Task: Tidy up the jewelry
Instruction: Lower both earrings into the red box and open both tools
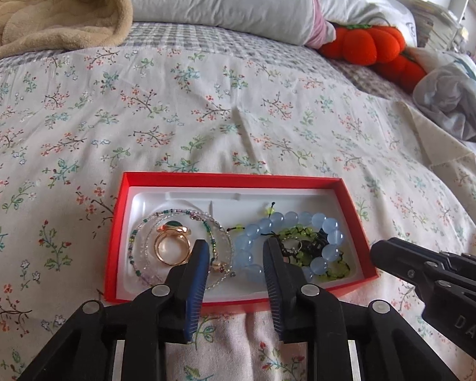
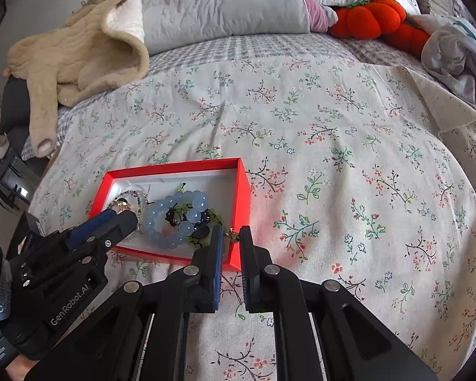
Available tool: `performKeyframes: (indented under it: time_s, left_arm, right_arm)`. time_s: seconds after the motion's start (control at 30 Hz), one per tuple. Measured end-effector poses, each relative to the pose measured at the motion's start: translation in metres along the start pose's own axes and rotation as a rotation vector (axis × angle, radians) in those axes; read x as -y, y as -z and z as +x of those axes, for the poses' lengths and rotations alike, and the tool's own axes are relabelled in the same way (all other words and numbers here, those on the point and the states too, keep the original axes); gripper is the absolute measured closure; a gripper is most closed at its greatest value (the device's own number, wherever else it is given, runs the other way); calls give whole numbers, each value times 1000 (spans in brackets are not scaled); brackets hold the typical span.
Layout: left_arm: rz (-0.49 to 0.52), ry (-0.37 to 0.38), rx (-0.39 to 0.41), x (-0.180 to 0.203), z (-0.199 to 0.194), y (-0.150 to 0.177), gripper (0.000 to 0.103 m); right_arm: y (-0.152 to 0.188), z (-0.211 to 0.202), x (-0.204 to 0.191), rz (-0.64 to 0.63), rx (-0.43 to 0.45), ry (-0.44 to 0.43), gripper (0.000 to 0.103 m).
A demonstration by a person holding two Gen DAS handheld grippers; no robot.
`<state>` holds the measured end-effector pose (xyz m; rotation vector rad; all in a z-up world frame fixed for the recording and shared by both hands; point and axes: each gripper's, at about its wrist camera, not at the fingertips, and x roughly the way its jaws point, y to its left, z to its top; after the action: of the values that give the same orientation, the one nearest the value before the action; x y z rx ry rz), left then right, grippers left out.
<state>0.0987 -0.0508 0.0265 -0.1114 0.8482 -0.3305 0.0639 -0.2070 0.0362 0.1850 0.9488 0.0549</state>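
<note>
Jewelry sits together in the red box (image 1: 119,222) low in the frame, so it looks tidy. Left hand-held gripper (image 1: 234,250) is open and empty; right hand-held gripper (image 2: 231,241) is nearly closed, holding nothing.

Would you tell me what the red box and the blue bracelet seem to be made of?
The red box looks like matte cardboard: thin, flat walls with sharp folded corners. The blue bracelet looks like polished glass or stone beads, translucent with glossy highlights; which of the two is unclear.
</note>
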Motion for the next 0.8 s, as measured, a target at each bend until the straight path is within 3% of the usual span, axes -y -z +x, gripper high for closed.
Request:
performKeyframes:
  time_s: [0.07, 0.13, 0.23, 0.6, 0.8]
  left_arm:
    - [-4, -22, -6, -3, -7, 0, 66]
    - [-3, -81, 0, -7, -16, 2, 53]
    - [22, -152, -8, -14, -23, 6, 49]
    - [-7, -223, -71, -42, -25, 15, 34]
    - [-7, -232, -79, -45, -24, 14, 31]
  right_arm:
    - [-1, 1, -2, -5, 0, 1, 92]
    - [-1, 3, -5, -7, -3, 3, 92]
    - [-4, 8, -12, -18, -6, 3, 92]
    - [-21, 26, -40, -74, 18, -5, 92]
    - [-28, 27, -42, -46, 18, -98, 91]
